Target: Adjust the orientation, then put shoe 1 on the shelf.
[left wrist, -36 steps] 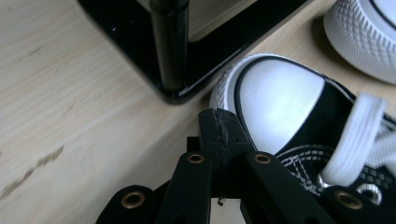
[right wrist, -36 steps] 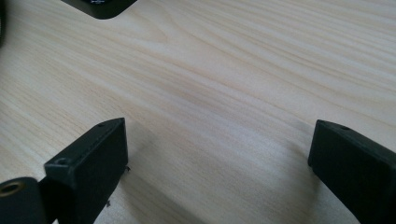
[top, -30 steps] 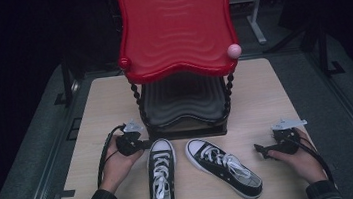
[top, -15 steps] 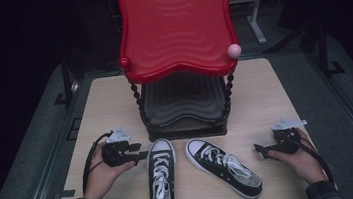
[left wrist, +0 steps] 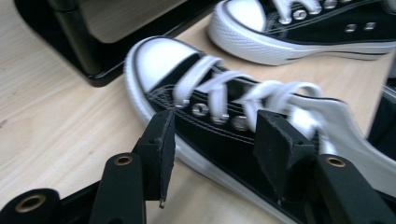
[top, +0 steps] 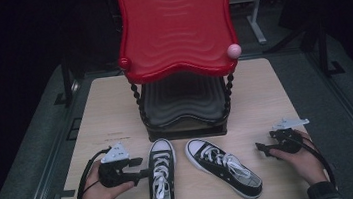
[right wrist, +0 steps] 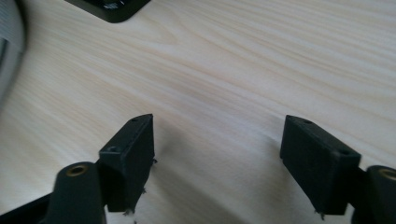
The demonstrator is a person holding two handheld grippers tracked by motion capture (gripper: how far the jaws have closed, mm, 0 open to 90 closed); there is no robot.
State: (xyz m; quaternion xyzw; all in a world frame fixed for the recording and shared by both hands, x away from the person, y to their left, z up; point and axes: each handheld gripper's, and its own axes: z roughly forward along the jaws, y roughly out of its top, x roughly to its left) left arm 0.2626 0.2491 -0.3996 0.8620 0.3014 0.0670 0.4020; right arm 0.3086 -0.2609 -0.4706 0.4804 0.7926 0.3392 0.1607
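Observation:
Two black canvas shoes with white laces lie at the table's near edge: the left shoe (top: pixel 160 179) points straight away and the right shoe (top: pixel 225 167) is angled left. My left gripper (top: pixel 139 167) sits just left of the left shoe, its jaws aimed at the shoe's side. In the left gripper view its jaws (left wrist: pixel 212 135) have just been opening. They frame the laced upper (left wrist: pixel 205 109) without pressing on it. My right gripper (top: pixel 261 147) rests right of the right shoe. Its jaws (right wrist: pixel 217 135) have just been closing, still apart over bare wood.
A two-tier rack stands mid-table behind the shoes, with a red wavy top shelf (top: pixel 176 29), a black lower shelf (top: pixel 185 103) and a pink knob (top: pixel 234 50) on one corner. The rack's black base (left wrist: pixel 100 70) lies close to the left shoe's toe. The wooden table (top: pixel 275 98) ends in dark surroundings.
My left hand has slid back toward the near edge, from beside the rack base to alongside the left shoe's laces, and its jaws have parted. The right hand stayed put.

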